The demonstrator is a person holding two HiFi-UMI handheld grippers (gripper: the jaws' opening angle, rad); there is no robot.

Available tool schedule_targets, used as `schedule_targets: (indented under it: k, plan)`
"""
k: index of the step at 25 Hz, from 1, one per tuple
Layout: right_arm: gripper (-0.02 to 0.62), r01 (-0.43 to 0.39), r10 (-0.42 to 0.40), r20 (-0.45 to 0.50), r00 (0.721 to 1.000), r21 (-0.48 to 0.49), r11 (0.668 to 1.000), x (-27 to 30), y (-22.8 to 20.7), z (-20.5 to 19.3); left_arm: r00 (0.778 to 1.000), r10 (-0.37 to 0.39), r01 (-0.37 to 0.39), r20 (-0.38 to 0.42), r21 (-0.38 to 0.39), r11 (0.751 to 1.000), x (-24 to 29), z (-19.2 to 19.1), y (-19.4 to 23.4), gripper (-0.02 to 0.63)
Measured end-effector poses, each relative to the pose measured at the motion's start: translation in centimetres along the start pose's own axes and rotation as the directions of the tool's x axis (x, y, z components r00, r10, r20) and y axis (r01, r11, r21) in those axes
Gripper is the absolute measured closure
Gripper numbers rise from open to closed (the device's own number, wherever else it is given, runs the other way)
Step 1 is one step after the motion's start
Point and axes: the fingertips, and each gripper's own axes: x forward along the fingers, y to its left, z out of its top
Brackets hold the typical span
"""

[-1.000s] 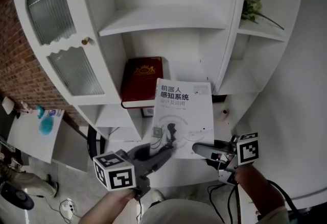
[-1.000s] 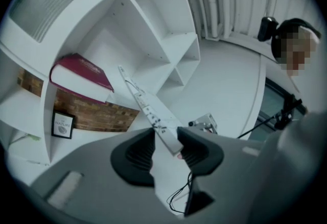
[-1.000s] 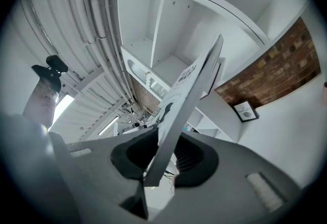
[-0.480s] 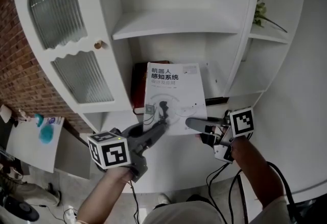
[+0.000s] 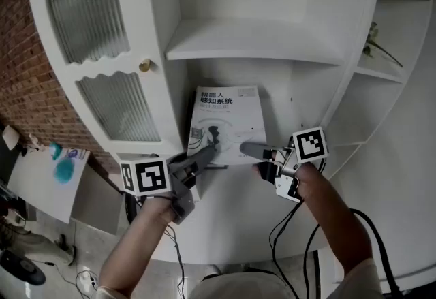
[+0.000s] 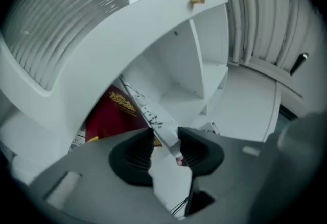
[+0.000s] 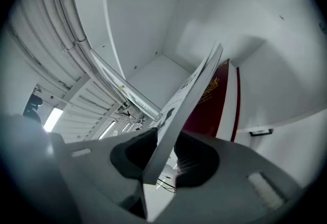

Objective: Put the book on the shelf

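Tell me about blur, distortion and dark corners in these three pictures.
Head view: even light, the white book sharp, its cover print readable. Left gripper view: heavy fisheye bends the cabinet, corners dark, near jaws soft. Right gripper view: same bending and dark corners; the red book looks fairly crisp.

I saw the book (image 5: 227, 124) at frame centre, under the shelf (image 5: 252, 42), with my left claw (image 5: 211, 146) at its lower left corner and my right claw (image 5: 246, 150) at its lower right. A second book (image 6: 110, 116) lay behind it; the cabinet door (image 5: 95, 52) stood upper left.
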Motion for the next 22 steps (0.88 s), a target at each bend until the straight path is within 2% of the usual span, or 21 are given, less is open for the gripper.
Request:
schedule_targets:
  k: [9,13,15,18,22]
  plan:
    - [0.489,-0.046,0.046,0.007,0.999,0.203,0.978,2.4,-2.7,2.2,0.998,0.021,-0.009,0.065,-0.191,0.982,1.1,1.3,3.8,0.446]
    - [0.492,-0.077,0.069,0.038,0.997,0.275,0.958,3.2,-2.7,3.1,0.996,0.037,-0.018,0.081,-0.224,0.974,0.8,1.8,4.5,0.440]
    - [0.494,-0.083,0.068,0.062,0.996,0.302,0.950,3.2,-2.7,3.2,0.996,0.022,-0.002,0.081,-0.232,0.973,0.8,1.8,4.2,0.431]
    - [0.505,-0.076,0.040,0.113,0.993,0.334,0.940,2.8,-3.4,3.8,0.996,-0.026,0.047,0.085,-0.255,0.966,0.8,1.5,3.1,0.404]
    - [0.517,-0.045,-0.014,0.160,0.987,0.356,0.934,2.8,-4.6,4.3,0.994,-0.024,0.051,0.103,-0.264,0.963,-0.2,0.7,3.3,0.393]
